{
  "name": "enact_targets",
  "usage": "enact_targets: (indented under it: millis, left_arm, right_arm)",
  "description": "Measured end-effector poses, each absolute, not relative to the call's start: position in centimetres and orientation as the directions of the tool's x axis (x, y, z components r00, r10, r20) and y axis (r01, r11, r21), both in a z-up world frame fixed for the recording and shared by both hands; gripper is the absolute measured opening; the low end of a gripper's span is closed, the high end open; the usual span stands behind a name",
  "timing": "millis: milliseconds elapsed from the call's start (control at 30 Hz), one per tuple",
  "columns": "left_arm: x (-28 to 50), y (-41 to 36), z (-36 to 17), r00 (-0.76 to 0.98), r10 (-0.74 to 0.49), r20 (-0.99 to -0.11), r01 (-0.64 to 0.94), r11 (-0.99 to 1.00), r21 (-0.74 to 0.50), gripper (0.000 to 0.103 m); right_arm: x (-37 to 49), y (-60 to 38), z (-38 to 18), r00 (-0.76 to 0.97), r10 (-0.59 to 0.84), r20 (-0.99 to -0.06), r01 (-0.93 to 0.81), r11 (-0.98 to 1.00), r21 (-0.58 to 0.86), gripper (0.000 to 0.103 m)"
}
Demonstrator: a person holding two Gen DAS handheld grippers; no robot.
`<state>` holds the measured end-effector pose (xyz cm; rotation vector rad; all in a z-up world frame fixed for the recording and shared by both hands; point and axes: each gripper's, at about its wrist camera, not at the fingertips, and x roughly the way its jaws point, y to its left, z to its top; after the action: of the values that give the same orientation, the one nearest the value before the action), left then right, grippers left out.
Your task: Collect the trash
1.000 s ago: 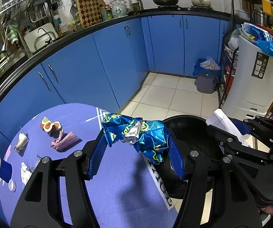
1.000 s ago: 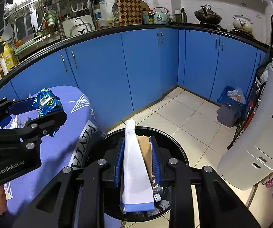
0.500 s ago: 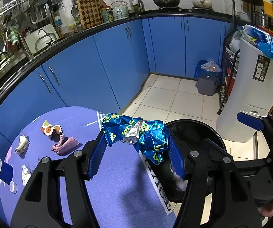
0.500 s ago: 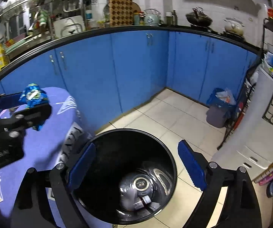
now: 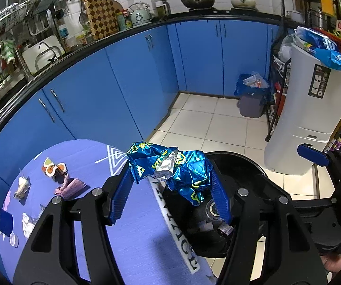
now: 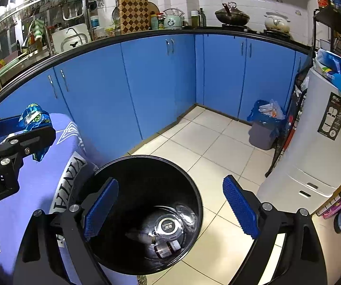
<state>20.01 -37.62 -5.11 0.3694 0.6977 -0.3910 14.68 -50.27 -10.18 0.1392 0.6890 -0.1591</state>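
A: Nearest first, what is the right gripper (image 6: pixel 168 210) doing?
B: It hangs over the black bin (image 6: pixel 189 178) with its jaws spread wide and nothing between them. A second ago it pinched a white and brown paper packet; that packet is gone from the pads now, so I judge it has dropped in among the bits at the bottom of the bin.

A: So that piece is done. And the left gripper (image 5: pixel 170 190)?
B: It pinches a crumpled blue foil wrapper (image 5: pixel 177 168), just as it did a second ago. The wrapper hangs at the bin's near rim, over the edge of the purple table (image 5: pixel 134 237), not yet clearly above the opening.

A: What should follow?
B: Probably bring the wrapper further over the bin and let go. The right gripper is free to go back for more.

A: Is more left?
B: Yes, farther back on the table: a pinkish scrap (image 5: pixel 70 186), an orange and white wrapper (image 5: pixel 51 168), crumpled tissue (image 5: pixel 22 186), a blue cup (image 5: pixel 3 218) and white scraps (image 5: pixel 28 224) beside it. The collecting is well short of finished
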Motion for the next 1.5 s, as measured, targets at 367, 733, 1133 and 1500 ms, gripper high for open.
enact_targets:
  millis: [367, 733, 1133, 1500]
  left_arm:
    - [19.8, -39.6, -5.2, 0.696, -0.232, -0.679, 0.485, 0.849, 0.208, 0.067]
    - [20.1, -39.2, -4.8, 0.708, -0.219, -0.672, 0.45, 0.873, 0.189, 0.098]
    - [19.7, -37.3, -4.0, 0.708, -0.222, -0.671, 0.428, 0.89, 0.158, 0.099]
    - [19.0, -34.1, -2.2, 0.731, -0.23, -0.642, 0.392, 0.912, 0.12, 0.099]
  right_arm:
    - [14.1, -51.4, -10.4, 0.763, -0.114, -0.636, 0.211, 0.974, 0.079, 0.087]
    - [13.9, -52.0, -10.5, 0.763, -0.112, -0.636, 0.218, 0.972, 0.09, 0.087]
    - [13.6, -49.9, -8.8, 0.775, -0.11, -0.623, 0.185, 0.981, 0.057, 0.087]
    - [13.1, -46.9, -6.6, 0.795, -0.103, -0.598, 0.141, 0.99, 0.017, 0.087]
